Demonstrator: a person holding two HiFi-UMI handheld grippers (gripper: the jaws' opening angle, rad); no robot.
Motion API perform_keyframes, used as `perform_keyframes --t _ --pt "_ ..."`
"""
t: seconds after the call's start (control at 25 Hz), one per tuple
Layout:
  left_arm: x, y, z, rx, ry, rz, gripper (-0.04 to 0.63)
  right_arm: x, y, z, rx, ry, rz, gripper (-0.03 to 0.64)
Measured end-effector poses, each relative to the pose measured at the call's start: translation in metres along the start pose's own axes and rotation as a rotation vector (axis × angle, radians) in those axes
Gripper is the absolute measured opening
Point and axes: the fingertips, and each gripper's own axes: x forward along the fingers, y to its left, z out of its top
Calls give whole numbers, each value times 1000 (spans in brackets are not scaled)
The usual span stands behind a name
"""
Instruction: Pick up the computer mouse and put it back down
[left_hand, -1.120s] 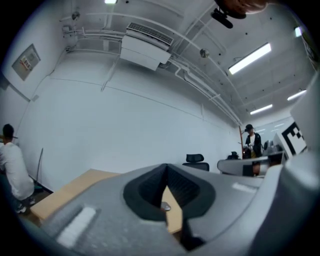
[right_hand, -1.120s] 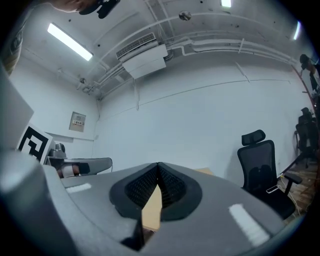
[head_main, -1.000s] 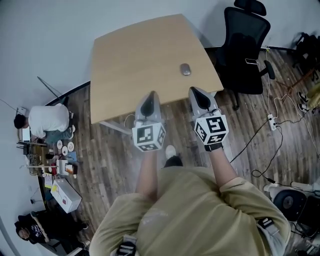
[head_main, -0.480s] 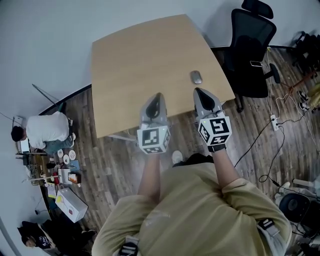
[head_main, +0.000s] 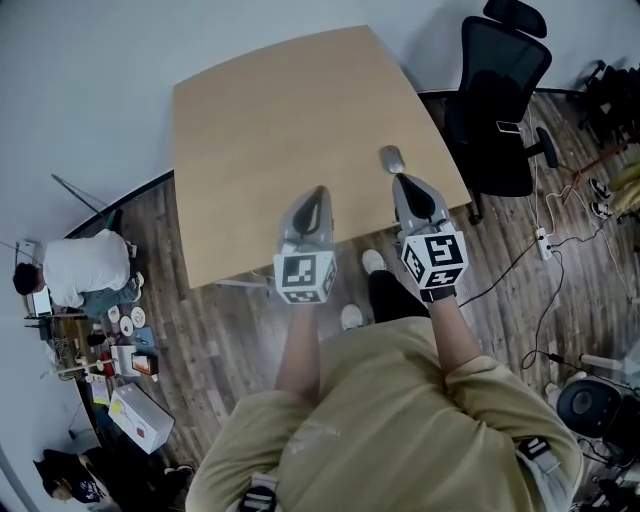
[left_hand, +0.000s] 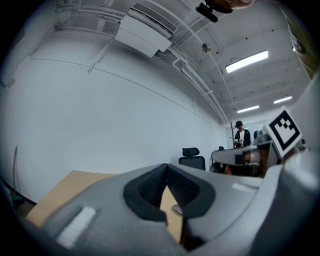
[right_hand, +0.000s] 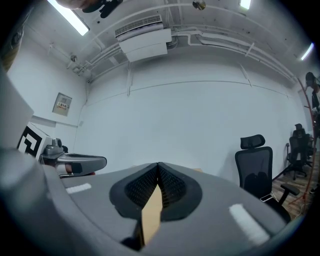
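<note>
Computer mouse lies on wooden table, near its right edge. R gripper and L gripper over table's front edge, both w/ jaws pressed together, empty.

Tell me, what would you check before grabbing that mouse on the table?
1. The computer mouse lies on the table, in plain view: ok.
2. The right gripper is close to it: ok, its tips are just short of the mouse.
3. Its jaws are apart for the grab: not ok, shut and empty.
4. The left gripper is out of the way: ok, shut, empty, off to the mouse's left.
5. The right gripper is level with the mouse: cannot tell.
</note>
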Motion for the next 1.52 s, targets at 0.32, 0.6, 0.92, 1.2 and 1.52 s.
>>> perform_keyframes --t 0.32,0.6,0.92,1.2,1.52 --pt "52 23 -4 -13 30 27 2 55 -26 -7 -1 33 24 8" --pt "112 33 -7 -16 39 15 2 102 -78 -25 14 111 22 25" --pt "181 38 -39 -53 99 -21 2 141 -142 -71 61 230 -49 40" --pt "226 36 -77 -89 182 -60 2 174 -170 -124 89 360 -65 52" --pt "266 36 -125 -131 274 -74 2 203 -184 -203 120 536 -49 130"
